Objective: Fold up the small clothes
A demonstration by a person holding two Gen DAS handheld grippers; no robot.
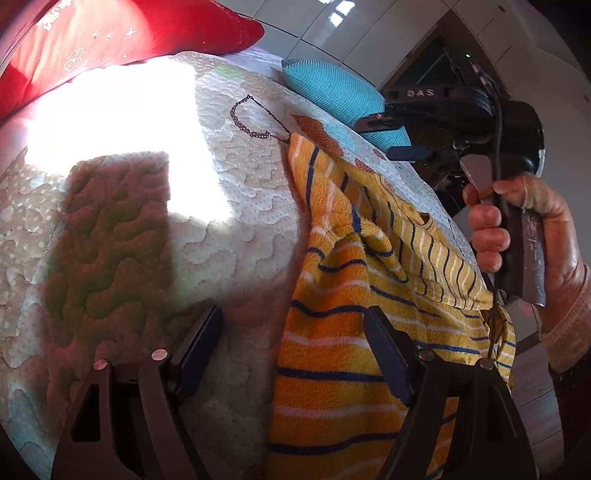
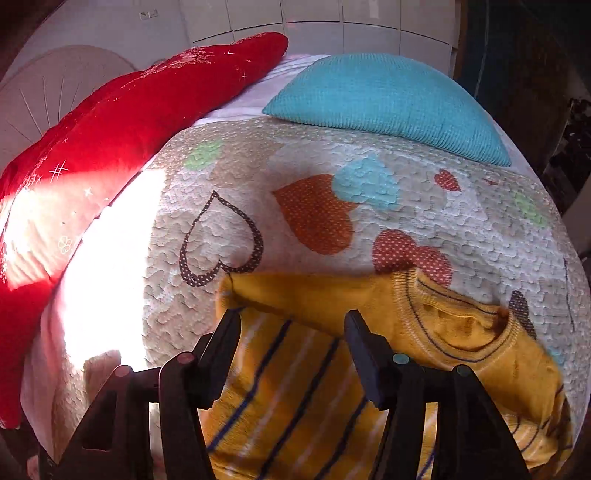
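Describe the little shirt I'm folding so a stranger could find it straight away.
Start at the heart-patterned quilt on the bed, below the teal cushion and red pillow. The shirt lies at the near edge, under both open tools; it alone is mustard yellow with navy and white stripes.

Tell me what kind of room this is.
Most likely a bedroom, the work done on a bed: a quilted bedspread printed with hearts, a red pillow and a teal cushion at its head, pale cupboard doors behind. The yellow striped top lies on the bedspread.
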